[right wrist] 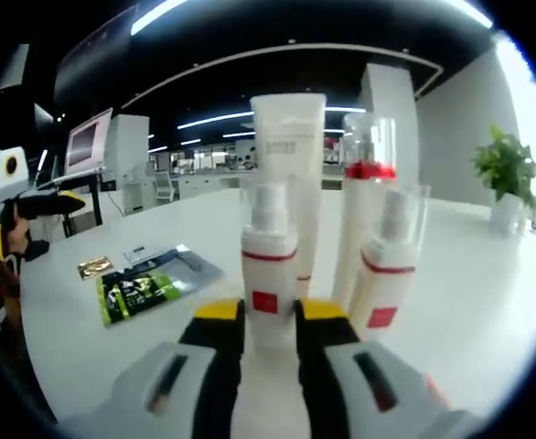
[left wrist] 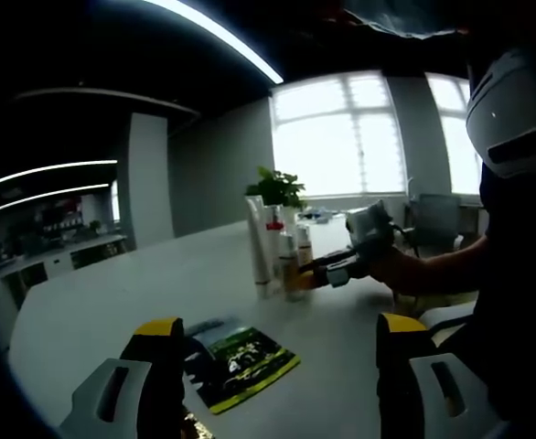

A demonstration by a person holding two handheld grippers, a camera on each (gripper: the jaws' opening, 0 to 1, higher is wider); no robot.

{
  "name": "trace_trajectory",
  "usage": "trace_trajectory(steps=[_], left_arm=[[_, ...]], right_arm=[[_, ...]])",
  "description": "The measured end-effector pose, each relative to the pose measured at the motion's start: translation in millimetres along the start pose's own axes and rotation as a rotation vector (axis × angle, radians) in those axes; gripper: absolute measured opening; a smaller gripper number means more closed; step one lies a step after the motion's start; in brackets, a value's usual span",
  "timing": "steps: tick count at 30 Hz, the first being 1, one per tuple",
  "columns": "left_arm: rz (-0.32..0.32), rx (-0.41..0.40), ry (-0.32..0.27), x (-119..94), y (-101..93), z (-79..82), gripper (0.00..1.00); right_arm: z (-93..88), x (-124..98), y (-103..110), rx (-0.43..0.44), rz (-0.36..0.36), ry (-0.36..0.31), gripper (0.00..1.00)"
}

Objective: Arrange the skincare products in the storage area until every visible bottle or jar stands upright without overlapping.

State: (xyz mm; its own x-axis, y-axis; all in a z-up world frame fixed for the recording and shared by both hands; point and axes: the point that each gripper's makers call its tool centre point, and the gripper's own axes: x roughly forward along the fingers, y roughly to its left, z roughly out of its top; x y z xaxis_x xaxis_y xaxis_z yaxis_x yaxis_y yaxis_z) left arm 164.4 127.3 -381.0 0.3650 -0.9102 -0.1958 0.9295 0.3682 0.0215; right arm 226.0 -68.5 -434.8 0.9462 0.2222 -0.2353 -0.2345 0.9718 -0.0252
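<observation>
Several skincare products stand upright in a tight cluster on the white table (right wrist: 487,302). A tall white tube (right wrist: 289,155) is at the back, with a clear-capped bottle with a red collar (right wrist: 369,201) beside it. A small spray bottle (right wrist: 387,274) stands at the front right. My right gripper (right wrist: 270,315) is shut on another small white spray bottle with a red band (right wrist: 268,265), its jaws pressed to both sides of the base. In the left gripper view the cluster (left wrist: 273,242) stands mid-table, with the right gripper (left wrist: 318,272) reaching it from the right. My left gripper (left wrist: 280,327) hangs open and holds nothing.
A green printed packet (left wrist: 241,361) lies flat on the table near my left gripper, also seen as the packet (right wrist: 144,291) with a small gold sachet (right wrist: 94,267) next to it. A potted plant (right wrist: 504,169) stands behind the cluster. A person's arm (left wrist: 433,270) holds the right gripper.
</observation>
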Motion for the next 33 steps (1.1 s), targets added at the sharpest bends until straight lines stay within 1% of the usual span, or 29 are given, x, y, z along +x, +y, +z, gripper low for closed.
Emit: trace_trajectory(steps=[6, 18, 23, 31, 33], left_arm=[[0.000, 0.000, 0.003, -0.3, -0.2, -1.0, 0.88], [-0.001, 0.000, 0.003, -0.1, -0.9, -1.2, 0.88], [0.001, 0.001, 0.001, -0.4, -0.3, -0.8, 0.88], [-0.003, 0.001, 0.004, 0.5, -1.1, -1.2, 0.88], [-0.003, 0.004, 0.002, 0.2, -1.1, -0.9, 0.88]], right_arm=[[0.7, -0.3, -1.3, -0.004, -0.007, 0.002, 0.22], [0.2, -1.8, -0.9, -0.003, 0.002, 0.005, 0.22], [-2.2, -2.1, -0.1, 0.004, 0.008, 0.012, 0.27], [-3.9, -6.4, 3.2, 0.001, 0.011, 0.013, 0.29], [-2.2, -8.9, 3.1, 0.004, 0.013, 0.004, 0.29]])
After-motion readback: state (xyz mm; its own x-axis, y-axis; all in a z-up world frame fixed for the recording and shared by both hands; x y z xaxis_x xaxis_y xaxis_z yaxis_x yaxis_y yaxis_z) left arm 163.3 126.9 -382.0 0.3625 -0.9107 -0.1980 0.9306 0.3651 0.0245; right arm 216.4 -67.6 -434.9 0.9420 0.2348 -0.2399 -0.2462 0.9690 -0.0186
